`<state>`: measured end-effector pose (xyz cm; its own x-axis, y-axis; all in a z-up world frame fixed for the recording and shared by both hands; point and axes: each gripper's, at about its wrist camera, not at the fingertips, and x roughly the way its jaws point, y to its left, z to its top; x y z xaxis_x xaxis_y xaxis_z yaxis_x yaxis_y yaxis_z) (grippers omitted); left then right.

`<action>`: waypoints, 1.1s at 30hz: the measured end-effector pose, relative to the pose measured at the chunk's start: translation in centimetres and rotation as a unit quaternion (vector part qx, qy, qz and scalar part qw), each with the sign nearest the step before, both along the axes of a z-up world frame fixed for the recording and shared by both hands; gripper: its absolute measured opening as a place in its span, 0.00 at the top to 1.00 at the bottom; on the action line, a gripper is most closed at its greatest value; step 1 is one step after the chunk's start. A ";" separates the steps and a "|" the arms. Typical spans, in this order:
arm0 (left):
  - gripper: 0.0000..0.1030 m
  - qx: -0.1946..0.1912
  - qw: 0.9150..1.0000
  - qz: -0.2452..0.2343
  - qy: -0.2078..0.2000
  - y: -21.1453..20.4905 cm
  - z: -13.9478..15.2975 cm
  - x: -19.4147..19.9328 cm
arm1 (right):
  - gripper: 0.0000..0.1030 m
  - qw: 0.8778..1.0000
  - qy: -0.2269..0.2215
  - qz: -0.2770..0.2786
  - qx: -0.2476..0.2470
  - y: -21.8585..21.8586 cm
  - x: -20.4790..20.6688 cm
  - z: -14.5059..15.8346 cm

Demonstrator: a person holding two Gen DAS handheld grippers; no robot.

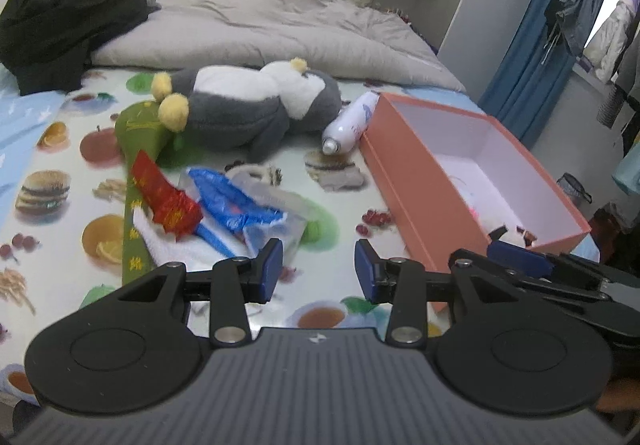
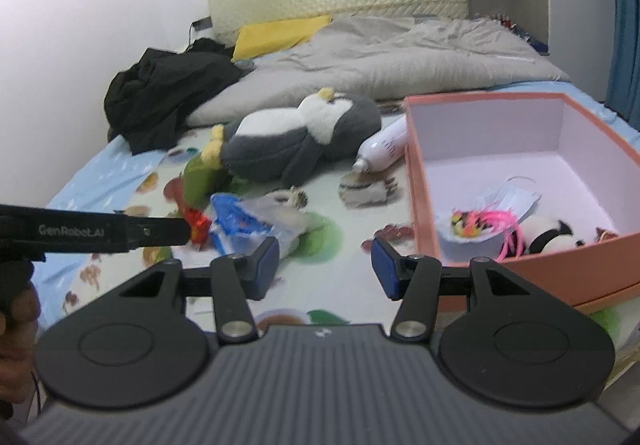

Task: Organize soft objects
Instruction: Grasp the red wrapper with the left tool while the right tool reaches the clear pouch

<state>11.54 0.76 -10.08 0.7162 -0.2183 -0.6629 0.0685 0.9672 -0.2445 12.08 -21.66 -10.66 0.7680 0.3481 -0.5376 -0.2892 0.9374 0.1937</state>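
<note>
The grey-and-white plush penguin (image 2: pixel 300 141) lay on its side on the bed's fruit-print sheet (image 1: pixel 328 173), just left of the orange box (image 2: pixel 520 269), which already held a small panda toy (image 2: pixel 556 237), a pink-tasselled toy (image 2: pixel 480 229) and a face mask (image 2: pixel 516 197). A white spray bottle (image 2: pixel 384 149) rested between penguin and box. Nearer lay a red packet (image 1: pixel 168 201) and a blue-and-clear plastic bag (image 1: pixel 240 205). The left gripper (image 1: pixel 319 271) and the right gripper (image 2: pixel 325 269) both hovered with jaws apart, holding nothing. Likely next: pinch the penguin at a narrow part such as a flipper, since its body looked too wide for the jaws, then lift it clear of the bottle
</note>
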 end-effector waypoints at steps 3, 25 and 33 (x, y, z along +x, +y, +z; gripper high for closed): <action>0.56 -0.004 1.000 0.007 0.012 0.9 -0.9 0.1 | 0.48 1.000 0.009 0.008 -0.003 1.0 0.2 -0.8; 0.44 0.012 0.996 0.083 0.027 8.1 -5.6 7.8 | 0.30 0.998 0.041 0.048 0.008 6.1 8.7 -4.6; 0.44 0.007 0.995 0.094 0.034 9.1 -7.1 11.8 | 0.30 0.995 0.051 0.083 0.009 8.0 12.5 -6.5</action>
<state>23.33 9.85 -17.17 0.6967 -0.0755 -0.7134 -0.1297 0.9648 -0.2287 24.62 -13.68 -17.19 0.6403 0.4765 -0.6024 -0.4184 0.8741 0.2467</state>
